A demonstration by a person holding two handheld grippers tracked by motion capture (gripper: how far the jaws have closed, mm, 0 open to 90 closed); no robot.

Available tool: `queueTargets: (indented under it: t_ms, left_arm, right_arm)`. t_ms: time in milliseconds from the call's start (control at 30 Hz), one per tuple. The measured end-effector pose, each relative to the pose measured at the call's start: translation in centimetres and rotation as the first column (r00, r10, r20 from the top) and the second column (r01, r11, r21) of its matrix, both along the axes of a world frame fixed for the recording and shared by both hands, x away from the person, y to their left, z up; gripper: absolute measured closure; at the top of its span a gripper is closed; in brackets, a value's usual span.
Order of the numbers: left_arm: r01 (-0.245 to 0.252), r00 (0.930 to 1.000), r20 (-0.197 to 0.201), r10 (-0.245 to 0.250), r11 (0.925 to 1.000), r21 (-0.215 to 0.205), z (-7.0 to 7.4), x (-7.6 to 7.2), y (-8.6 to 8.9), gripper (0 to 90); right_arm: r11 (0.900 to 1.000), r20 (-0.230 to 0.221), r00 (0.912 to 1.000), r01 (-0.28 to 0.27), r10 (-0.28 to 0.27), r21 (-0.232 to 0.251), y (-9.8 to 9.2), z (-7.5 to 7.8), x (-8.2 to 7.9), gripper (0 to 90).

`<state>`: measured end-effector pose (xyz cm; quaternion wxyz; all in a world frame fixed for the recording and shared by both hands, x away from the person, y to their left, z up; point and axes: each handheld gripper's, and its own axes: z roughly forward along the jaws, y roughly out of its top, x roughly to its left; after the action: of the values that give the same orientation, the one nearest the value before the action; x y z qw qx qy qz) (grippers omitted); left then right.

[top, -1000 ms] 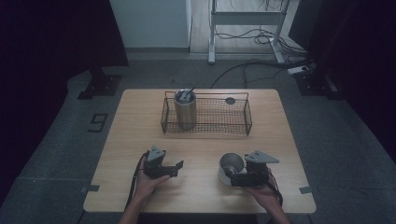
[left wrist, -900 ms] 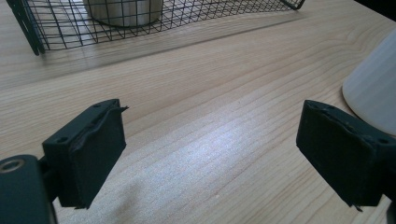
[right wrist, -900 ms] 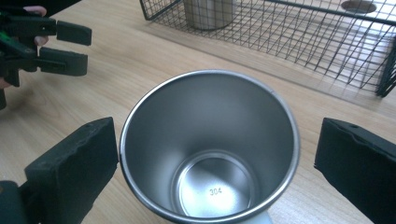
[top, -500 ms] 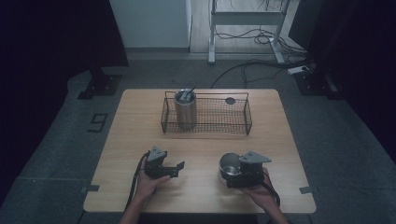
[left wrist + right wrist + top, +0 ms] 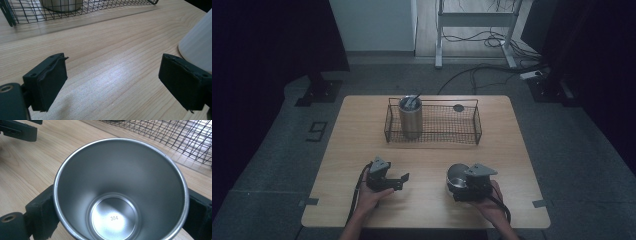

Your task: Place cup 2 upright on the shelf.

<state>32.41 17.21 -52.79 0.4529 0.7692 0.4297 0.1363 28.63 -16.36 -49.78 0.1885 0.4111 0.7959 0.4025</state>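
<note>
The cup (image 5: 120,192) is bare steel, round and tapering to a narrower flat bottom, where "304" is stamped. It stands upright with its mouth open and nothing inside. It sits between the jaws of the right hand-held gripper (image 5: 473,184), one black pad against each flank below the rim. In the high view the cup (image 5: 457,175) shows just ahead and to the left of that gripper's body, and well to the right of the left hand-held gripper (image 5: 398,181).
</note>
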Motion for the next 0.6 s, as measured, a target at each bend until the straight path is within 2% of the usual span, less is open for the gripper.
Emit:
queueTargets:
  t_ms: [367, 600]
  left_arm:
    - [-0.001, 1.0000, -0.003, 0.001, 1.0000, 0.004, -0.06, 0.04, 0.06, 8.2]
    - [-0.002, 1.0000, -0.003, 0.002, 1.0000, 0.009, -0.11, 0.03, 0.02, 8.2]
  right_arm:
    - [1.000, 0.010, 0.9999, -0.013, 0.013, 0.008, -0.24, 0.01, 0.19, 6.7]
    - [0.999, 0.033, 0.9995, 0.004, -0.005, 0.034, -0.76, 0.61, 0.16, 6.8]
